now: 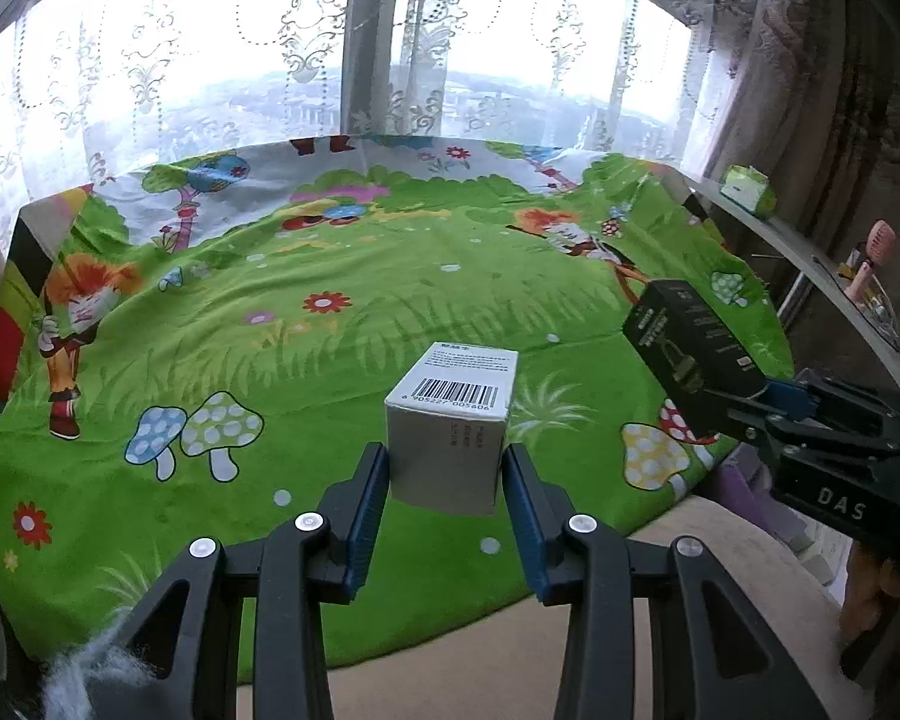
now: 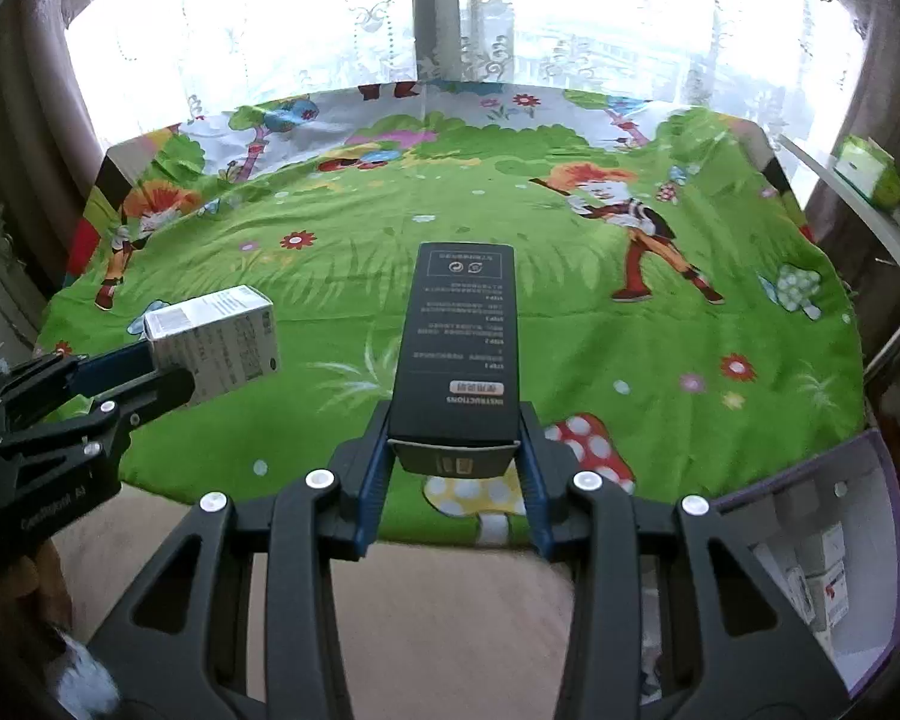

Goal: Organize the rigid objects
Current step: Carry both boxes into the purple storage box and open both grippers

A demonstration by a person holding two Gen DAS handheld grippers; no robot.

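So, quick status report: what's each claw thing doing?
Left gripper shut on white box. Right gripper shut on black box. Both held above green cloth; nothing in the way.

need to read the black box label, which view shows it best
The right wrist view: the black box sits centred in the right gripper, printed face toward the camera. The left wrist view shows it small, angled, at the right edge.

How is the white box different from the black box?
The white box is short and chunky with a barcode; the black box is long and slim with white writing. The left hand-held gripper holds the white one, the right hand-held gripper the black. Both are lifted off the cloth.
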